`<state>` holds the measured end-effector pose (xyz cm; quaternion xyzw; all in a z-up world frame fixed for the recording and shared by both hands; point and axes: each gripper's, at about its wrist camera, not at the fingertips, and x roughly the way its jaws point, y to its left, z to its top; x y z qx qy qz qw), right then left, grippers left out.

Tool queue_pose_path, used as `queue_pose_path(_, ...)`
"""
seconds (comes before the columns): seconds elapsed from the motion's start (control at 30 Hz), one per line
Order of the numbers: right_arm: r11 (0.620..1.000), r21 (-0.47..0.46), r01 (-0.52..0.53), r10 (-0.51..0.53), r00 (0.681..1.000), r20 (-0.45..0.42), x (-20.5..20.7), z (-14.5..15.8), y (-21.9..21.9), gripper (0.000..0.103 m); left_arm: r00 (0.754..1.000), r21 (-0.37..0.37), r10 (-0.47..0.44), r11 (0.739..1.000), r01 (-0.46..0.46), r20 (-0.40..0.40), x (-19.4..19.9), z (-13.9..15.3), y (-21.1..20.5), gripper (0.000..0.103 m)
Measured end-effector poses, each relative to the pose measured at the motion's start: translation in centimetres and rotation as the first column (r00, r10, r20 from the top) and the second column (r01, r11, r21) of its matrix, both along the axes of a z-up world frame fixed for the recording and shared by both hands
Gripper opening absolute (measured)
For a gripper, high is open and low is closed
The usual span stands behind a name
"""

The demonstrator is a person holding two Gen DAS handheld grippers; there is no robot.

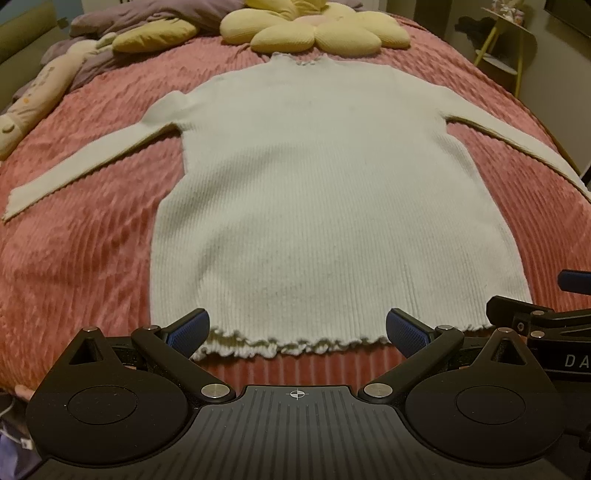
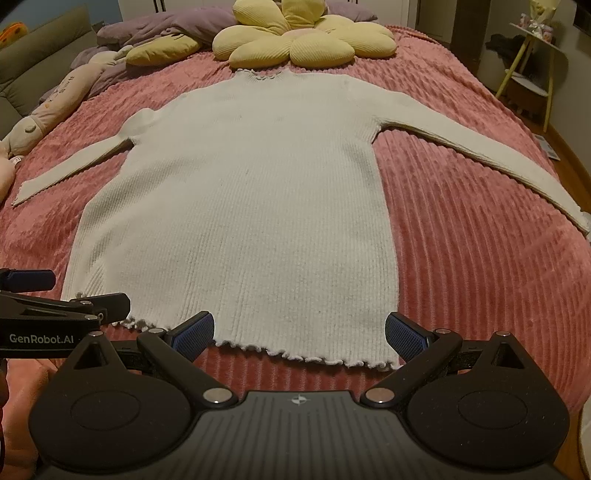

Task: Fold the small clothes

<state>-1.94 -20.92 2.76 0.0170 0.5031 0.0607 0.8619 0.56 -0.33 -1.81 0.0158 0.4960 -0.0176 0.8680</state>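
While one cream ribbed sweater [image 1: 325,206] lies flat on the pink ridged bedspread [image 1: 85,258], left gripper [image 1: 297,330] and right gripper [image 2: 299,332] gape empty near its frilled hem.

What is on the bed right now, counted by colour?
White: 1, the sweater
Yellow: 2, the flower cushion and a small pillow
Purple: 1, the duvet
Beige: 1, the plush toy
Total: 5, on the pink bedspread
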Motion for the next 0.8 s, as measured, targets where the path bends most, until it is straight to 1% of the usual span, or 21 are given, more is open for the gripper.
queue_pose_path(0.33, 1.0, 0.008, 0.004, -0.005, 1.0, 0.002, 0.0, -0.1, -0.2, 0.099, 1.0, 0.003, -0.003, 1.0, 0.004, -0.006, 0.1, -0.2, -0.1, 0.103)
queue_pose_path(0.47, 1.0, 0.014, 0.002, -0.002, 1.0, 0.009, 0.0, -0.1, -0.2, 0.099, 1.0, -0.007, -0.002, 1.0, 0.002, -0.013, 0.2, -0.3, 0.0, 0.103)
queue_pose_path(0.67, 0.996, 0.091, 0.009, -0.011, 1.0, 0.025, 0.1, -0.4, -0.8, 0.099, 1.0, -0.021, 0.002, 1.0, -0.002, -0.028, 0.5, -0.7, 0.0, 0.103)
queue_pose_path(0.73, 0.994, 0.113, 0.009, -0.013, 0.999, 0.039, 0.1, -0.6, -1.1, 0.099, 0.999, -0.021, 0.003, 1.0, -0.004, -0.033, 0.7, -0.9, 0.0, 0.103)
queue_pose_path(0.8, 0.987, 0.158, 0.002, -0.013, 0.997, 0.07, 0.1, -0.9, -1.6, 0.099, 1.0, -0.017, 0.007, 1.0, -0.007, -0.03, 0.9, -1.0, -0.1, 0.103)
